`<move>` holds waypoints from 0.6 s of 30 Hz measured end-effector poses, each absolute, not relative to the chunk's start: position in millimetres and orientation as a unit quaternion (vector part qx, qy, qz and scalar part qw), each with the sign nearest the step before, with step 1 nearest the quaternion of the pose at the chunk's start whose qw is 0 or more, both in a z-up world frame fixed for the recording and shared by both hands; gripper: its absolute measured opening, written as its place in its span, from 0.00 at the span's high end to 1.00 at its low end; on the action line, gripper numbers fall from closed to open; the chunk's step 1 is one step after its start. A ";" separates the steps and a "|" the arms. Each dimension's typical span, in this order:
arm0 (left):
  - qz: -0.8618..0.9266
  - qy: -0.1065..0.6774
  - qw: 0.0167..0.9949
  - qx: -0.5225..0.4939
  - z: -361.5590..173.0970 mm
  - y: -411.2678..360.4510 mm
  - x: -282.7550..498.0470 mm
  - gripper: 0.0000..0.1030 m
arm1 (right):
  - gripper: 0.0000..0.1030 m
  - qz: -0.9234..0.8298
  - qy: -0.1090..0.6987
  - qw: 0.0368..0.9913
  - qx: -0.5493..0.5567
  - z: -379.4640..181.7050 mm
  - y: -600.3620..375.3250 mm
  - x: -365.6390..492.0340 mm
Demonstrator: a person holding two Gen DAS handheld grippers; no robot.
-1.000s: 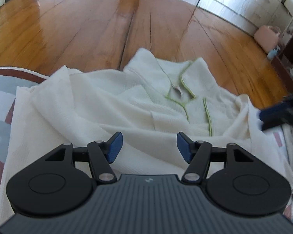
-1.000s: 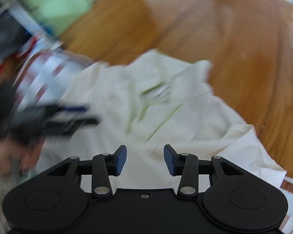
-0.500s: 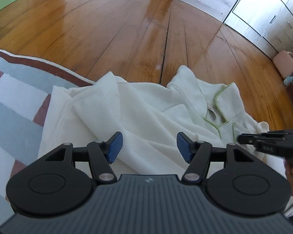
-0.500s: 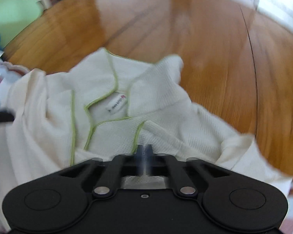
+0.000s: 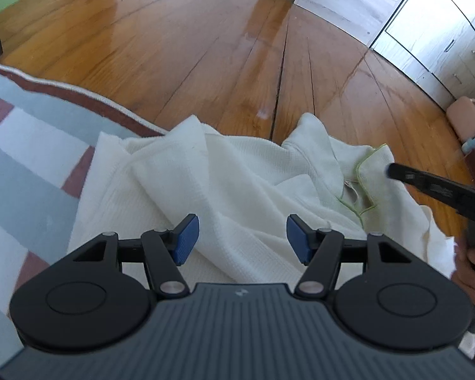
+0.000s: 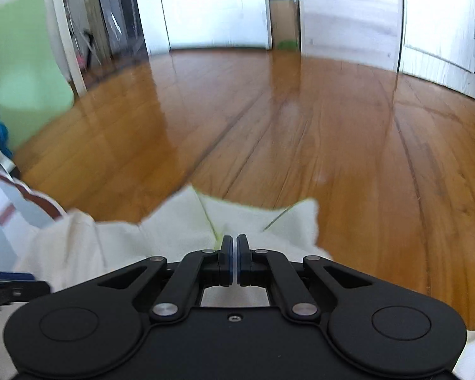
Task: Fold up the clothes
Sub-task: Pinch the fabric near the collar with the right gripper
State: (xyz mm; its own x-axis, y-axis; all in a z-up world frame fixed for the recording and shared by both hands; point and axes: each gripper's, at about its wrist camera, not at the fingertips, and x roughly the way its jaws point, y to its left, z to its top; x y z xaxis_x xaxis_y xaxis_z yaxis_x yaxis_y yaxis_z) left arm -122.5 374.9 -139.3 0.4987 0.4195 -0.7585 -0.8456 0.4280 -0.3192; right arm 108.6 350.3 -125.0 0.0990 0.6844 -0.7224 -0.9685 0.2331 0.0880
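Right gripper [image 6: 236,255] pinches shirt [image 5: 243,190]; left view shows left gripper [image 5: 242,242] spread.

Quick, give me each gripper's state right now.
Left gripper: open, holding nothing, above the white shirt.
Right gripper: shut on the white shirt near its green-piped collar.

Home, prob. a bedroom or living rm — glossy wood-plank floor [image 5: 205,47], striped rug [image 5: 25,158] near left, white built-in cabinets w/ drawers [image 5: 452,44] far right, white doors [image 6: 212,9] at far wall, pink bag [image 5: 467,115] by the cabinets.
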 end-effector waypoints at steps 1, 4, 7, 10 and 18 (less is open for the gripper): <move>0.403 0.301 0.791 -0.349 -138.0 374.4 -122.8 0.41 | 0.89 0.579 0.335 0.712 -0.215 -127.8 358.0 104.9; 0.403 0.291 0.791 -0.356 -135.0 377.2 -129.1 0.41 | 0.88 0.614 0.339 0.685 -0.198 -117.1 362.2 97.6; 0.405 0.283 0.787 -0.369 -134.2 384.1 -136.3 0.41 | 0.88 0.659 0.412 0.596 -0.201 -120.5 379.5 94.7; 0.408 0.277 0.785 -0.375 -133.4 388.2 -140.5 0.41 | 0.87 0.652 0.507 0.537 -0.170 -139.8 394.0 100.7; 0.439 0.285 0.759 -0.386 -141.0 397.4 -157.1 0.41 | 0.51 0.648 0.458 0.560 -0.237 -163.0 402.4 68.3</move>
State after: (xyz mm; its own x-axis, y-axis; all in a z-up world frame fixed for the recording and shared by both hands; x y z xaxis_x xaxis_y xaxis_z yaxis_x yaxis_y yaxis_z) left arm -157.1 397.4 -141.0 0.4513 0.4473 -0.7722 -0.8874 0.3163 -0.3354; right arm 68.3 402.4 -163.0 -0.2612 0.5088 -0.8203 -0.9431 0.0467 0.3292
